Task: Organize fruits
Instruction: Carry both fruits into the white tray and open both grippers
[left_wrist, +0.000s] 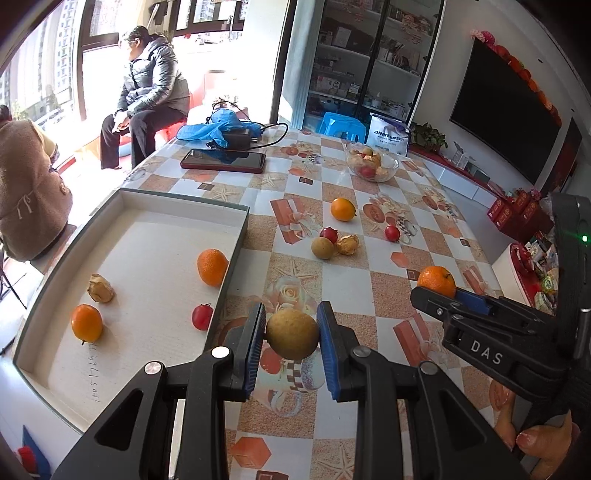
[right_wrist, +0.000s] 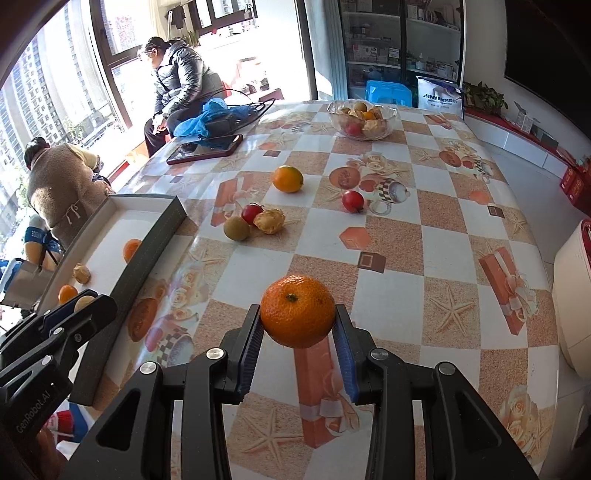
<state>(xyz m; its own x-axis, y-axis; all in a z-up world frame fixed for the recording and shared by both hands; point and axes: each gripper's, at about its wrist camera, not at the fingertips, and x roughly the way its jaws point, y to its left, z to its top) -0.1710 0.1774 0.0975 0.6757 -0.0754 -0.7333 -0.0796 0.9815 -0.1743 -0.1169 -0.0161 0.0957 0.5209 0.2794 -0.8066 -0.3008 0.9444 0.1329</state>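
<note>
My left gripper is shut on a brown-green round fruit, held above the table just right of the white tray. The tray holds two oranges, a tan husked fruit and a small red fruit. My right gripper is shut on a mandarin, held over the table; it also shows in the left wrist view. Loose on the table lie an orange, two red fruits, a brown fruit and a husked fruit.
A glass bowl of fruit stands at the far end. A phone, a blue cloth and a black charger with cable lie far left. Two people sit by the window beyond the table. A white appliance stands at the right.
</note>
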